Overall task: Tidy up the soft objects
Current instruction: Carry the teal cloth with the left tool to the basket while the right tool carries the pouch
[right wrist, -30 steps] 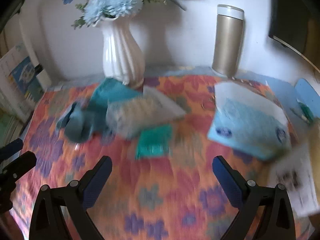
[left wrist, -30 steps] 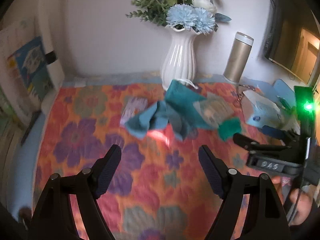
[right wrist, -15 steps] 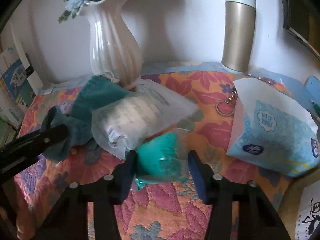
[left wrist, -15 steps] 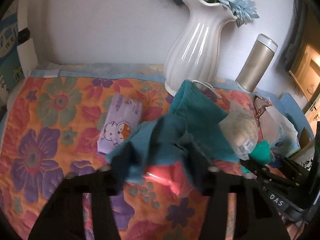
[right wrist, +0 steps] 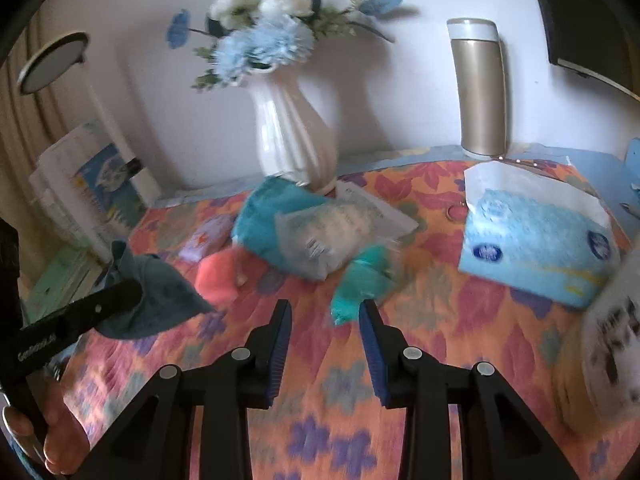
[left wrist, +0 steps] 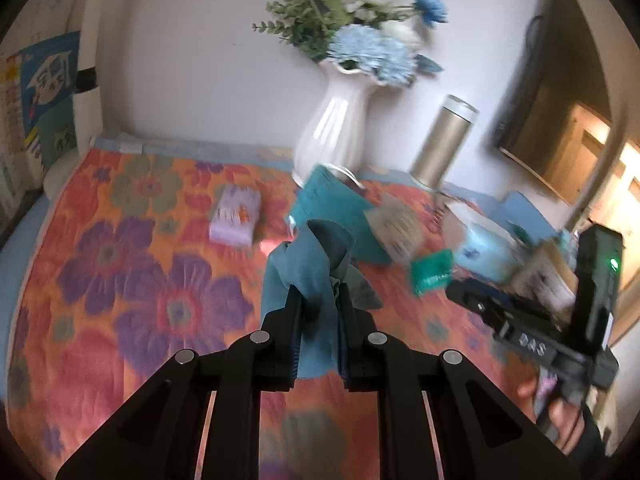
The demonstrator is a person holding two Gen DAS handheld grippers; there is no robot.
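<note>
- The floral cloth [left wrist: 120, 280], orange with purple and green flowers, covers the whole table and everything stands or lies on it.
- The white vase [left wrist: 334, 136] with blue and white flowers stands at the back near the wall; the gold flask [right wrist: 480, 92] stands to its right, upright.
- The blue tissue pack [right wrist: 536, 240] lies on the right part of the cloth.
- The teal towel [right wrist: 272, 216] lies in front of the vase, and the clear plastic packet [right wrist: 336, 232] lies partly on it.
- The left gripper [left wrist: 318, 312] has just closed, and its jaws are clamped on the blue-grey cloth [left wrist: 316, 276]. This cloth hangs from the jaws, above the table.
- The right gripper [right wrist: 324, 320] has just been closing. Its jaws stand a little apart. The small green pouch [right wrist: 360, 284] is blurred and is just beyond the fingertips; its lower end is near the right finger, but I cannot tell if the pads press it.
- The pink soft thing [right wrist: 218, 276] lies left of the green pouch, near the towel.
- The small lilac pack [left wrist: 236, 220] lies alone to the left of the towel.
</note>
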